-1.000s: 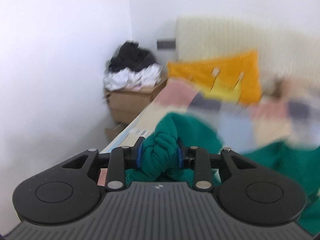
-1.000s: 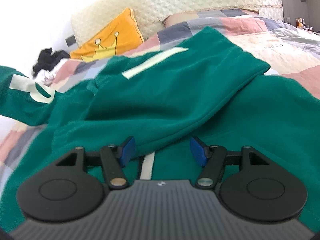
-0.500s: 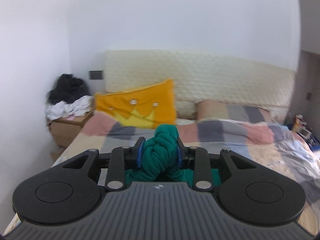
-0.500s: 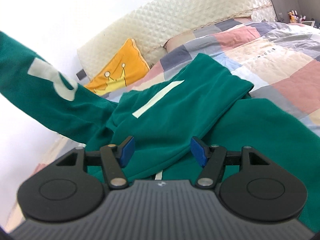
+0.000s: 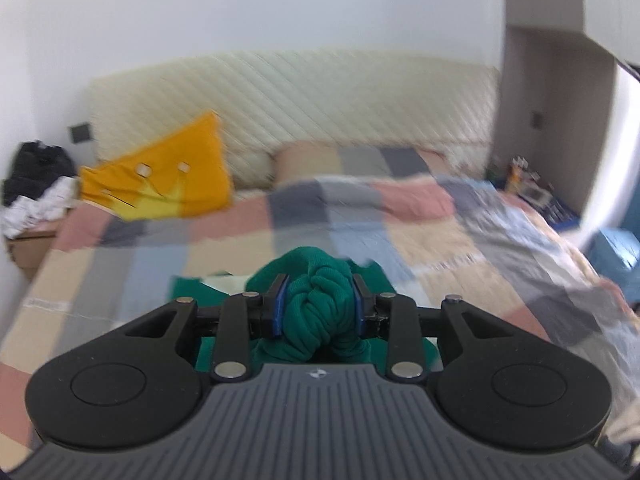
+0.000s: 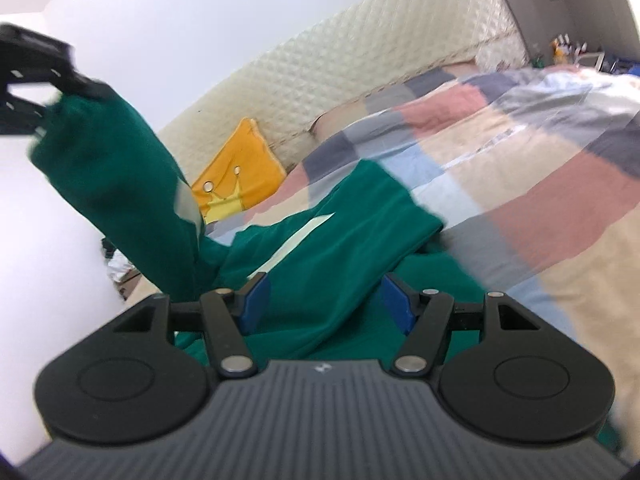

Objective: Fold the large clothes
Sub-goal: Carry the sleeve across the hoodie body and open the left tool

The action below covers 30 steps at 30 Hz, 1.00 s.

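Motion blur smears most of the left wrist view: the patchwork quilt [image 5: 360, 220] on the bed, the quilted headboard [image 5: 320, 92] behind it and the yellow crown cushion [image 5: 168, 176] at the quilt's head end all lack sharp edges. The small items [image 5: 528, 188] beside the quilt's far right corner are too blurred to identify. The green garment [image 5: 316, 308] bunches between the blue pads of the left claw [image 5: 318, 306], whose body hides the cloth below.

In the right wrist view, the left claw [image 6: 32, 80] is cut off by the picture's left edge above the quilt [image 6: 520, 168], so its pads are unseen. The right claw [image 6: 326, 302] covers the garment's [image 6: 328, 248] near part.
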Motion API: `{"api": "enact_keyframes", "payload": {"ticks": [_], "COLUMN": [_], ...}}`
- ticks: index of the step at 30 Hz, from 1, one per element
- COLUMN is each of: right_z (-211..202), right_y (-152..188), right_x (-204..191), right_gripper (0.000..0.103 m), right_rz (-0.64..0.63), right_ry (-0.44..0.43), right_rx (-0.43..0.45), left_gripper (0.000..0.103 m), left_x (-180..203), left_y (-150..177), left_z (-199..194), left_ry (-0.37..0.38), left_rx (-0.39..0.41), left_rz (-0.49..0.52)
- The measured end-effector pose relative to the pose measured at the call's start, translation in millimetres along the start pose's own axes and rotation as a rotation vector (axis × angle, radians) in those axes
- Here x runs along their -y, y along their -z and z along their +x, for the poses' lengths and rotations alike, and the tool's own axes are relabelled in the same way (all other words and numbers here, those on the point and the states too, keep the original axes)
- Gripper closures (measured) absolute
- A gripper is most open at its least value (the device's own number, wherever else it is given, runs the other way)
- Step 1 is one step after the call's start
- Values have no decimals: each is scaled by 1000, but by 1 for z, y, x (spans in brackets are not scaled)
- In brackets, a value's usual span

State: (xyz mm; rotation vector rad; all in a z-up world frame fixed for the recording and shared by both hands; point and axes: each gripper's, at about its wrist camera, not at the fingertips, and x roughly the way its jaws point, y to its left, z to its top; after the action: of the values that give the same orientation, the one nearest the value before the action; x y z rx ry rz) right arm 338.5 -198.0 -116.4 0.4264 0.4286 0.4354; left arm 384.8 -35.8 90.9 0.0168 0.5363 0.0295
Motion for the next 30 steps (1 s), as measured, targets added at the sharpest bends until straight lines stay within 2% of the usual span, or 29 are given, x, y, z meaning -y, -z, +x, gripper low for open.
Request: {"api": "enact_keyframes", "payload": {"ticks": [2, 5, 9, 13, 16, 19, 20, 21, 26, 30], "right_z": [-7, -11, -12, -13, -12, -11, -12, -12, -11, -4], "right_y": [-6, -11, -19, -24, -26, -28, -29, -29, -27, -22], "right_x": [9, 20, 37, 51, 62, 72, 75, 77, 75, 69], "right_gripper": [38, 38, 38, 38, 38, 38, 38, 38, 38, 38], "right_rz": [0, -6, 40, 74, 93, 133, 147, 162, 160, 143], "right_ry": [-7, 14, 29, 45, 63, 69, 68, 59, 31, 34], "right_rx": [7, 4, 4, 24, 24, 30, 34, 40, 39, 0], "left_gripper": [66, 65, 65, 64, 58, 41, 28, 24, 23, 23], "left_x": [14, 38, 50, 56, 61, 57, 55, 53, 38, 16], "left_y": [16, 41, 75, 96, 105, 110, 113, 114, 137, 163], "left_z": [21, 51, 94, 128, 144, 142, 138, 133, 99, 72], "left_ry": [-2, 35, 76, 105, 140, 175, 184, 196, 195, 125], "left_rx": [-10, -26, -105, -141, -186, -169, -160, -151, -103, -59], "left_rz": [17, 52, 18, 15, 11, -8, -12, -16, -5, -21]}}
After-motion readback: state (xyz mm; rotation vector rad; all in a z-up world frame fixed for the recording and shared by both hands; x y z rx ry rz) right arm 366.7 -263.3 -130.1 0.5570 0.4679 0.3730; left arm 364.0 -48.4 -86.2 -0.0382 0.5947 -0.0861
